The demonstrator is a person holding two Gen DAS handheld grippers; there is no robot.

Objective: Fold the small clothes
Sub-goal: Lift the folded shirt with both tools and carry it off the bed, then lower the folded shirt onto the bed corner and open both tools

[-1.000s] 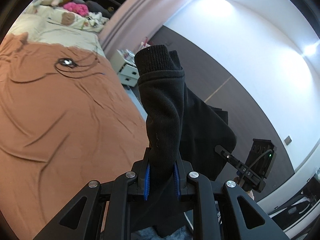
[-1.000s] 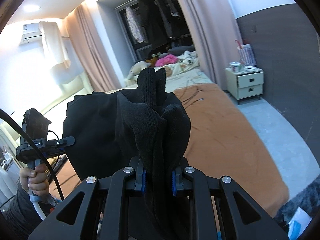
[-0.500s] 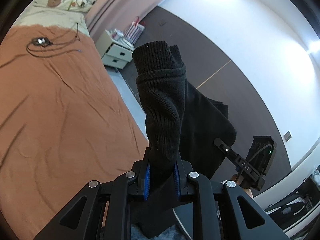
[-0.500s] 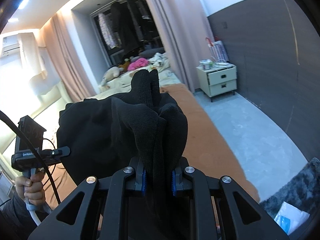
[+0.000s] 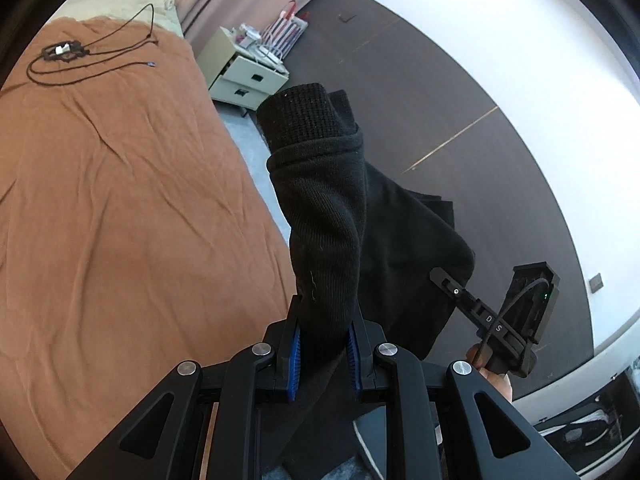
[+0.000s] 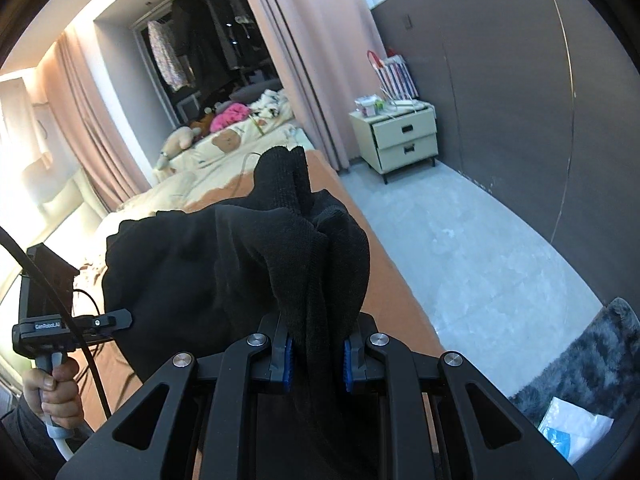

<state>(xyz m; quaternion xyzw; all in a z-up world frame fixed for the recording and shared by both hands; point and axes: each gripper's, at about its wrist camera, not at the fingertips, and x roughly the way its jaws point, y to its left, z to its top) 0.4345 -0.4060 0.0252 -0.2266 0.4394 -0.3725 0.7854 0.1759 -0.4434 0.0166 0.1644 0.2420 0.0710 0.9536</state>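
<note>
A black knit garment [image 5: 320, 208] with ribbed cuffs hangs in the air between my two grippers. My left gripper [image 5: 323, 354] is shut on one sleeve end, whose cuff stands up above the blue pads. My right gripper [image 6: 316, 362] is shut on a bunched part of the same garment [image 6: 240, 264]. The right gripper's body shows in the left wrist view [image 5: 500, 320]; the left gripper's body shows in the right wrist view [image 6: 60, 324]. The garment is held above the edge of the brown bed sheet [image 5: 120, 220].
A black cable with a small device [image 5: 64, 50] lies on the bed. A cream nightstand [image 6: 400, 142] stands by the dark wall. Pillows and soft toys [image 6: 224, 120] lie at the bed's head. A grey rug [image 6: 592, 364] with a plastic bag lies on the floor.
Both grippers have swung with the garment towards the bed's right edge and floor; more floor and the nightstand show now. The grips on the garment are unchanged.
</note>
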